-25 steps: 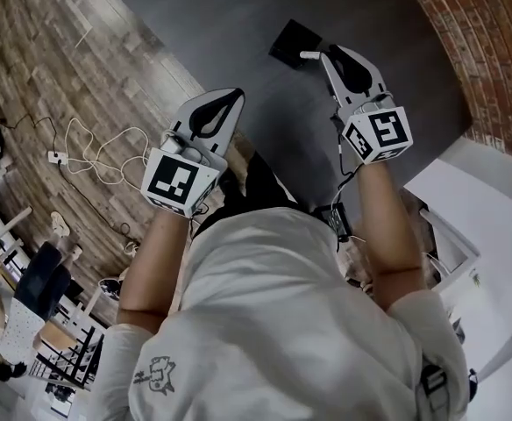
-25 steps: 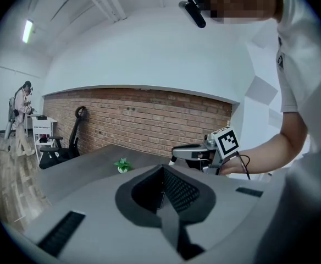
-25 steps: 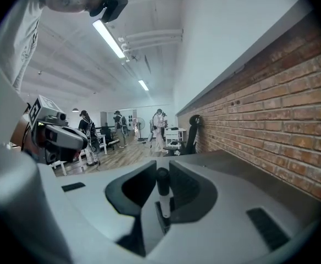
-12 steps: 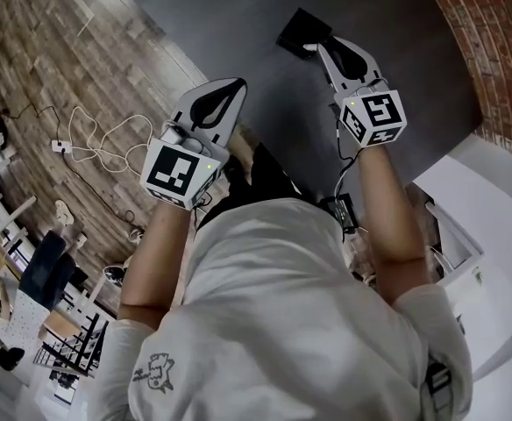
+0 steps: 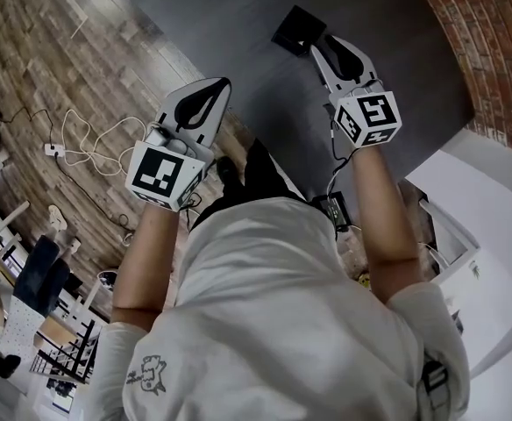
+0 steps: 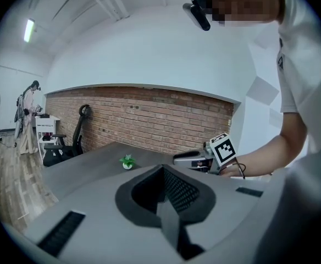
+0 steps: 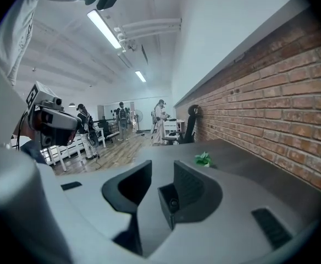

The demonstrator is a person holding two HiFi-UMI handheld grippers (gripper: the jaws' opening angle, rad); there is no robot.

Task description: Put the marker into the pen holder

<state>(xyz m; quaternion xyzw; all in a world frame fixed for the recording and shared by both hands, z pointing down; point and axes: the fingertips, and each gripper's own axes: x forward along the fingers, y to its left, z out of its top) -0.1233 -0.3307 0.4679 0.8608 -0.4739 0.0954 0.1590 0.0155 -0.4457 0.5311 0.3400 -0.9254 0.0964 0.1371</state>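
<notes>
The black pen holder (image 5: 291, 26) stands on the dark grey table (image 5: 238, 24). My right gripper (image 5: 317, 44) reaches it from the near side, tips at its edge. In the right gripper view the pen holder (image 7: 166, 194) sits between the parted jaws of my right gripper (image 7: 162, 169), and the marker (image 7: 173, 204) stands inside it, only its round end showing. These jaws have just been opening and their pads do not touch the marker. My left gripper (image 5: 223, 82) hovers at the table's left edge, shut and empty, tips together in its own view (image 6: 163, 168).
A small green plant (image 7: 203, 159) stands further back on the table. A brick wall (image 5: 484, 51) runs along the right. White cables (image 5: 81, 147) lie on the wooden floor to the left. A black device (image 5: 330, 207) hangs by the table's near edge.
The right gripper has sunk toward the pen holder and its jaws have parted. The white marker end that stuck out at its tips no longer shows in the head view.
</notes>
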